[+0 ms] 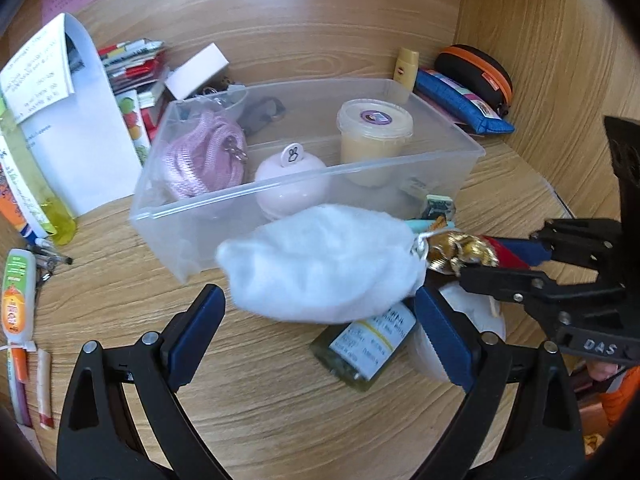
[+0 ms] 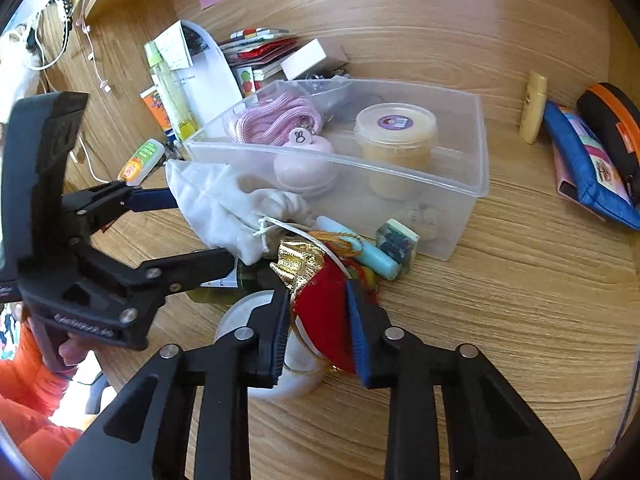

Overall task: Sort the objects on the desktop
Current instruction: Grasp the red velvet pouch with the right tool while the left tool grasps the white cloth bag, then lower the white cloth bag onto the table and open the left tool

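Red velvet pouch (image 2: pixel 326 320), soft and light, sat pinched in the right gripper (image 2: pixel 320 334) jaws, while the left gripper (image 1: pixel 320 320) gaped around the white bag (image 1: pixel 320 268).

Soft, even daylight is filling both views, casting only faint shadows on the wooden desk (image 1: pixel 280 400). The fisheye lenses are bending straight edges and darkening the corners into black rims. A white pouch (image 1: pixel 320 264) is glaring, overexposed and slightly blurred in the left view.
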The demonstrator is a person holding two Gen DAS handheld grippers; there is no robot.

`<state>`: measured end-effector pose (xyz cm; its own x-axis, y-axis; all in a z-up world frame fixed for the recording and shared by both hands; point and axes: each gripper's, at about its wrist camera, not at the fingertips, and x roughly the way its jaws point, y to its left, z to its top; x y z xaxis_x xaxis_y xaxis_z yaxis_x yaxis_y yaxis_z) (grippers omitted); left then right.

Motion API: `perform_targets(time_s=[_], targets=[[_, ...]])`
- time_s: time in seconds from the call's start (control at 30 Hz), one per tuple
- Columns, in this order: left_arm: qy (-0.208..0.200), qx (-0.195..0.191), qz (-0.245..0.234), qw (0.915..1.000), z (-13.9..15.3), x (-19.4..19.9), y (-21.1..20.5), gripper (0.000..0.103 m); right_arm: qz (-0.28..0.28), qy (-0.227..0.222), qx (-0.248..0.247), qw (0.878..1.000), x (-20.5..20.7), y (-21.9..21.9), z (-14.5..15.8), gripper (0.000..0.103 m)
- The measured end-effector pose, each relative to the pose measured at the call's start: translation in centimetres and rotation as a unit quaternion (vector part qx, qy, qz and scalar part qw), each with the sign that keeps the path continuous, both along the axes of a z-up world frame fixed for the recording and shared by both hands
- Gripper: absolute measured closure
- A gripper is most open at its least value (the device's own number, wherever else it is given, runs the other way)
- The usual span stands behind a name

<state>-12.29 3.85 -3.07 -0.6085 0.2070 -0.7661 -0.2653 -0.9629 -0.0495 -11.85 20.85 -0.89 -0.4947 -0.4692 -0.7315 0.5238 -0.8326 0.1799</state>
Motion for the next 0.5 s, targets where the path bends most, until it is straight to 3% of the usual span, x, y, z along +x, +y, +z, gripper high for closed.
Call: perform_targets(time_s=[0.3,0.5], targets=[[-0.034,0.026,0.014,0.999,-1.1,-2.7,1.1,0.006,-0.024,0.006,-0.022,0.999,0.9,3.1,1.0,0.08],[-0.019,0.031,0.037,0.9986,-1.1,-3.0,1.1,0.008,-0.051,0.014,-0.022,0.998,1.5,5.1,1.8,0.08]])
